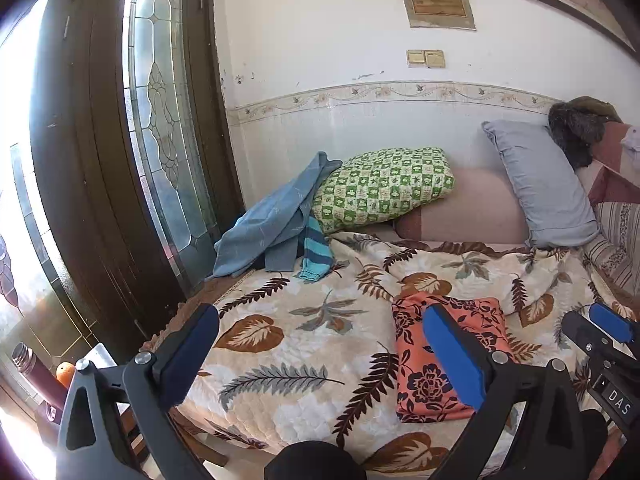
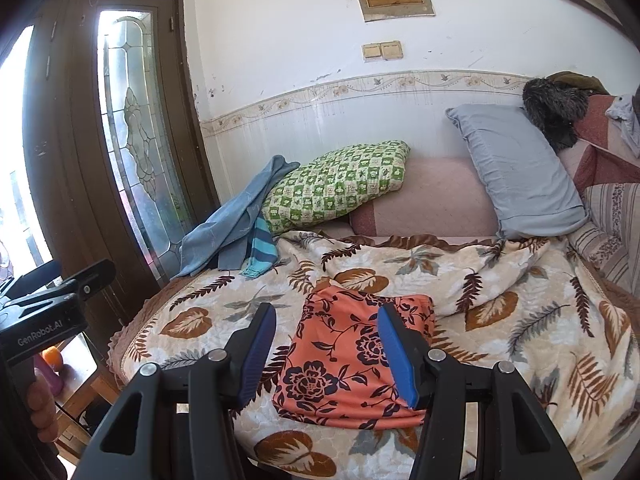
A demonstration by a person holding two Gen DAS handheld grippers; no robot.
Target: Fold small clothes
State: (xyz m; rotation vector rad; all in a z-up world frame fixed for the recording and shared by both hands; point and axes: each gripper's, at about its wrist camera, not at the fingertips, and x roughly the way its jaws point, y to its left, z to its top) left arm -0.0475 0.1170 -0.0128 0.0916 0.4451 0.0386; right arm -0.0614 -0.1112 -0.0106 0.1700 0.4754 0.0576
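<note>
A folded orange cloth with a dark flower print (image 2: 352, 356) lies flat on a bed covered by a cream quilt patterned with brown and grey leaves (image 2: 520, 320). The left tool (image 1: 320, 344) hangs above the quilt to the left of the orange cloth, its two blue-padded fingers spread wide apart with nothing between them. The right tool (image 2: 328, 344) hangs over the near part of the orange cloth, its fingers also apart and empty, clear of the fabric. Beyond the orange cloth, toward the wall, a green checked pillow (image 2: 336, 184) leans against a pink cushion (image 2: 432, 200). To the left of that pillow a blue cloth (image 2: 232, 232) is draped in a loose heap, with a turquoise and navy striped garment (image 2: 262, 252) beside it. Beyond the orange cloth and to its right, a grey pillow (image 2: 516, 172) stands against the wall. Far left of the orange cloth is a dark wooden door with patterned glass (image 2: 128, 128).
</note>
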